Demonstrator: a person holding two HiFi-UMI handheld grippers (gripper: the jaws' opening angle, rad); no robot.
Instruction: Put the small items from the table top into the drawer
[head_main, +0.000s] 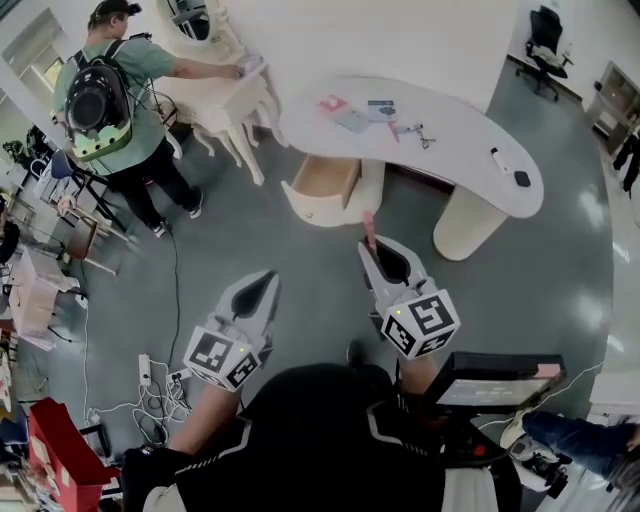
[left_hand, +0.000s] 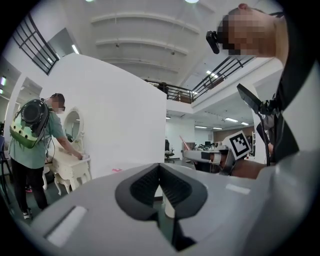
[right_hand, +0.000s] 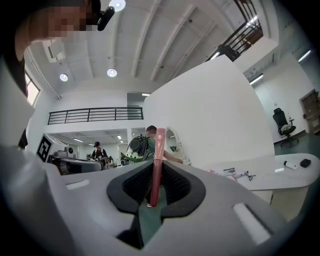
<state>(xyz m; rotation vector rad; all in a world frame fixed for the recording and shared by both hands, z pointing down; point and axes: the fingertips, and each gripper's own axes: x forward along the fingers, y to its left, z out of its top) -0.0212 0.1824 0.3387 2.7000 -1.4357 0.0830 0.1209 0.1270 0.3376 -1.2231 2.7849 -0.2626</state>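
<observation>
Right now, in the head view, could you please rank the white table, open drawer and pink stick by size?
1. white table
2. open drawer
3. pink stick, smallest though nearer the camera

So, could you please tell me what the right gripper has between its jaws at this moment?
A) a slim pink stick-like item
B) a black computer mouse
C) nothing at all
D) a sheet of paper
A: in the right gripper view the right gripper is closed on a slim pink item, which stands between the pads and sticks out past the jaw tips.
</observation>
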